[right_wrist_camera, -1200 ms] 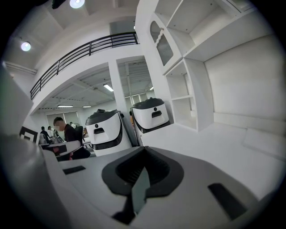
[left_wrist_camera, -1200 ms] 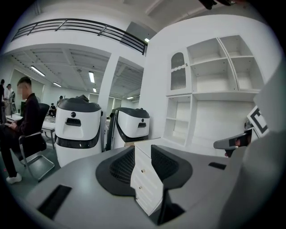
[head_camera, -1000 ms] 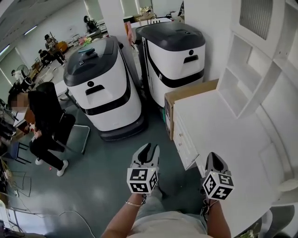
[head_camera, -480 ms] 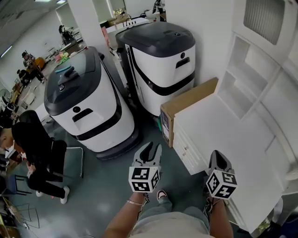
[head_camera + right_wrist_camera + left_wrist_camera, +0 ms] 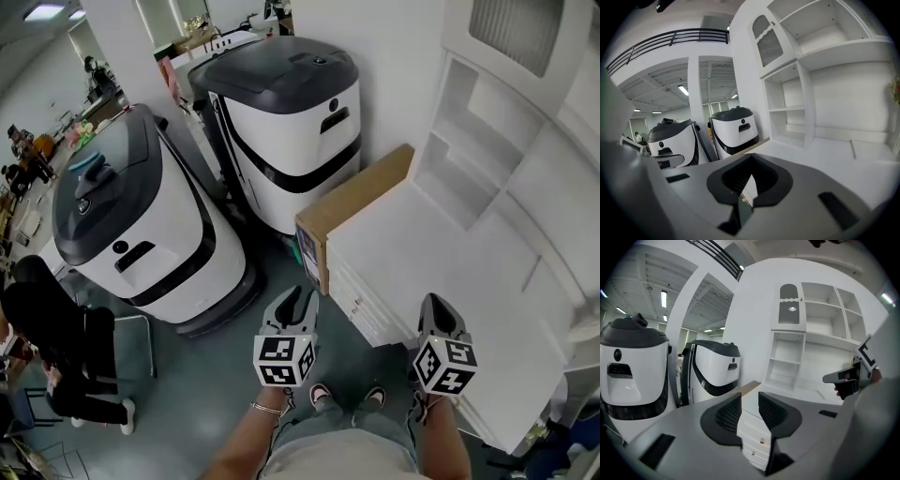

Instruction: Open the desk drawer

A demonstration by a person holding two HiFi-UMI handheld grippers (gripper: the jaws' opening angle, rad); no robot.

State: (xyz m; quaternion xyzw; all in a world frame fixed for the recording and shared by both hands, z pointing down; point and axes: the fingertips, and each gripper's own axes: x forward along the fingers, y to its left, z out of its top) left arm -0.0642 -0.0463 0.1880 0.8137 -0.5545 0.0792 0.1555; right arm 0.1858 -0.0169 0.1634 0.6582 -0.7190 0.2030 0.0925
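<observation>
Your left tongs (image 5: 296, 298) hang low in the middle of the head view, over the grey floor (image 5: 187, 394) and just left of the desk's front corner. In the left gripper view the left tongs (image 5: 750, 405) stand apart with a narrow gap and clamp nothing. Through that gap you see the drawer stack (image 5: 757, 439), white fronts with small knobs, all lying flush with the desk.

Your right tongs (image 5: 433, 305) sit at the lower right of the head view, above the near edge of the white worktop (image 5: 441, 262). In the right gripper view the right tongs (image 5: 750, 160) have their tips brought together, with nothing held between them.

In the head view the drawer stack (image 5: 359, 302) is at the centre of the frame, on the desk's side that faces the floor, between your two tongs and a little above them. Neither tool touches it.

A brown panel (image 5: 352, 202) closes the worktop's far end, and a white shelf unit (image 5: 469, 169) rises along the upper right. Two white-and-black machines (image 5: 281, 122) (image 5: 131, 225) stand on the floor at the upper left, the nearer one just beside the brown panel. A seated person (image 5: 47, 347) is at the lower left edge.
</observation>
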